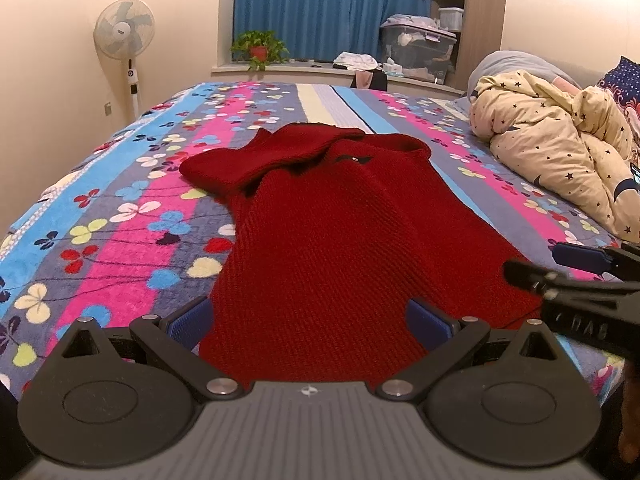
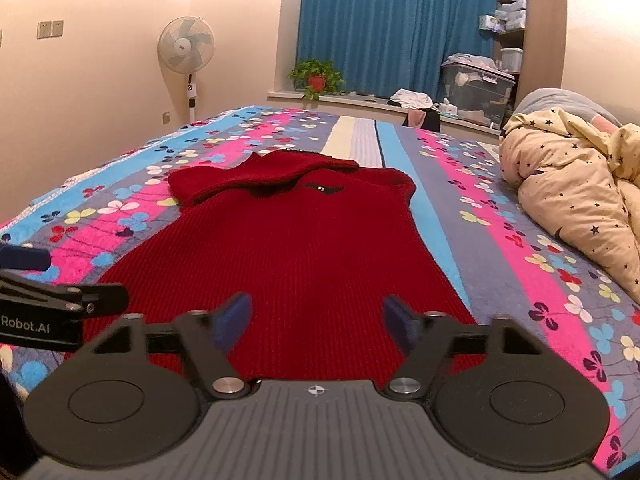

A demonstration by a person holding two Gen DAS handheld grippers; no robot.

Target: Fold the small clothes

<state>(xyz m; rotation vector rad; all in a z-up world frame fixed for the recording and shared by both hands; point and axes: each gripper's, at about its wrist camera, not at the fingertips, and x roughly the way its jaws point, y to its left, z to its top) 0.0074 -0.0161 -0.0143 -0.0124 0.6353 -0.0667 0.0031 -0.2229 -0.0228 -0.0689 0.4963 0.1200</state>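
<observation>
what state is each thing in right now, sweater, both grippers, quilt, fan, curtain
red sweater: lying flat on the bed, one sleeve folded across its top
left gripper: open, over the sweater's hem
right gripper: open, over the hem
star quilt: bunched up
fan: standing, blades not blurred
curtain: drawn shut

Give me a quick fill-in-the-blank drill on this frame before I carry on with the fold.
1. The knitted sweater lying on the bed is ____ in colour.
2. Both the left claw and the right claw are at the sweater's near hem, pads apart, so both are ____.
3. The curtain behind the potted plant is ____.
4. The standing fan is near the ____ edge of the left wrist view.

Missing words: red; open; blue; left
</observation>
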